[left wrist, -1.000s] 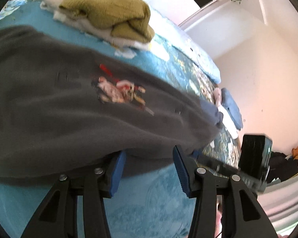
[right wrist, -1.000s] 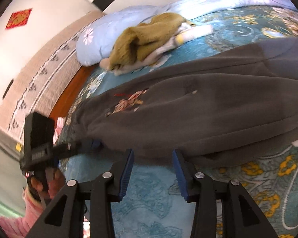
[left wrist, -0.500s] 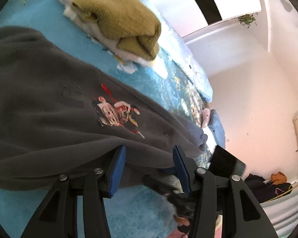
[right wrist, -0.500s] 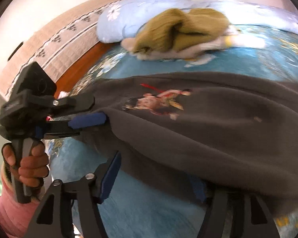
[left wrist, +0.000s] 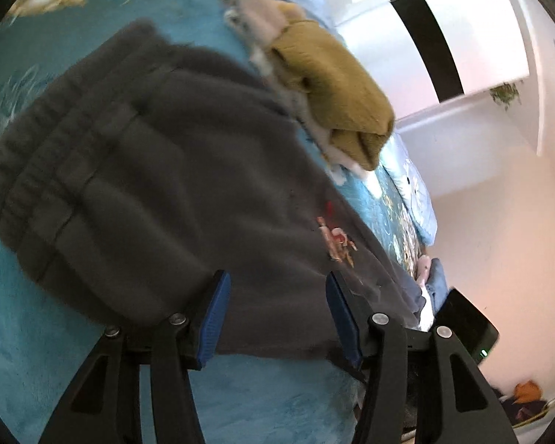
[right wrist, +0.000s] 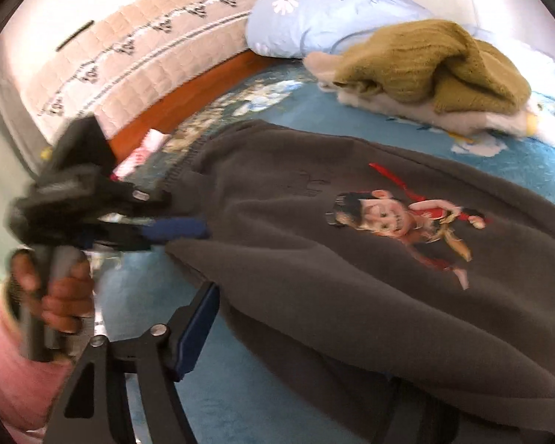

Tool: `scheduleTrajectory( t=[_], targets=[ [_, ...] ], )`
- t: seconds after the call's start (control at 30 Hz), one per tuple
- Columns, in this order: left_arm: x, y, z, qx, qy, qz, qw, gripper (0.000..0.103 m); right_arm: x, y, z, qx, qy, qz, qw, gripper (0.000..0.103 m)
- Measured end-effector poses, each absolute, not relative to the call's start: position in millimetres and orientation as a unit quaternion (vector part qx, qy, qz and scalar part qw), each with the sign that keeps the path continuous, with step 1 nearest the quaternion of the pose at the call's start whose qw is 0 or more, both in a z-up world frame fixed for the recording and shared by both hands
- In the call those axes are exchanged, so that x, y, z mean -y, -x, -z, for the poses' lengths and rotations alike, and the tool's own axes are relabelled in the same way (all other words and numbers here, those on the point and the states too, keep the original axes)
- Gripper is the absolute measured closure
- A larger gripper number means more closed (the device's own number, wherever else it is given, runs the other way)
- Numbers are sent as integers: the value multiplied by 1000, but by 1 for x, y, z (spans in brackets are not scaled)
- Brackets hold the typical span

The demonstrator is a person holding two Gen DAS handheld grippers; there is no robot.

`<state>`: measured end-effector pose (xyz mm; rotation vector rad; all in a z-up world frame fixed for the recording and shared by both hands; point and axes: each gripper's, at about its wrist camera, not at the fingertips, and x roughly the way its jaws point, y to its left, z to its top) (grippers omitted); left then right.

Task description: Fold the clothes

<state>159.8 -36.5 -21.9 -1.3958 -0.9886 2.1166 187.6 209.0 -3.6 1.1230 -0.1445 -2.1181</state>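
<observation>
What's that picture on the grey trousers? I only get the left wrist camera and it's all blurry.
Observer: In the right wrist view, the picture on the grey trousers is a grinning cartoon child in red.
Operator: Who's holding the left gripper?
Observer: A hand with a pink sleeve.
Operator: What's behind it?
Observer: A padded beige headboard.

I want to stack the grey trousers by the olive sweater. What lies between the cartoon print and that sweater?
In the right wrist view, grey trousers fabric, then bare blue bedspread, then the cream garment under the olive sweater.
</observation>
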Motion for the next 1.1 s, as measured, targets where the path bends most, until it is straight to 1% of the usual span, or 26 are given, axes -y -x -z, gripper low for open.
scheduleTrajectory(
  t=[0.1,0.27,0.43,0.5,0.57,0.67,0.77,0.87,0.93,1.0,1.1],
  targets=[
    [40,-161,26,362,500,-758,211,48,-208,-211,-7,56,-427,800,417,26],
    [38,-161,30,357,504,-757,214,48,-204,-242,-4,28,-444,771,455,26],
    [37,-161,32,355,505,-756,215,48,-218,-252,-6,68,-437,766,468,26],
    [35,-161,31,347,508,-759,212,48,-229,-256,-11,91,-427,763,476,29],
    [31,-164,25,333,510,-765,209,48,-238,-261,-21,103,-408,767,484,29],
    [13,-170,8,297,502,-781,223,48,-259,-256,-40,101,-386,812,426,29],
    [-21,-179,-9,251,491,-793,259,48,-288,-229,-46,112,-397,857,308,29],
    [-60,-189,-7,188,506,-791,286,48,-319,-206,-31,155,-422,873,187,29],
    [-75,-192,5,154,527,-788,278,48,-332,-204,-17,174,-439,869,147,29],
    [-87,-194,18,119,547,-785,264,48,-334,-208,-4,164,-460,863,128,29],
    [-95,-199,24,92,549,-789,261,48,-330,-214,13,144,-474,860,118,30]
  ],
)
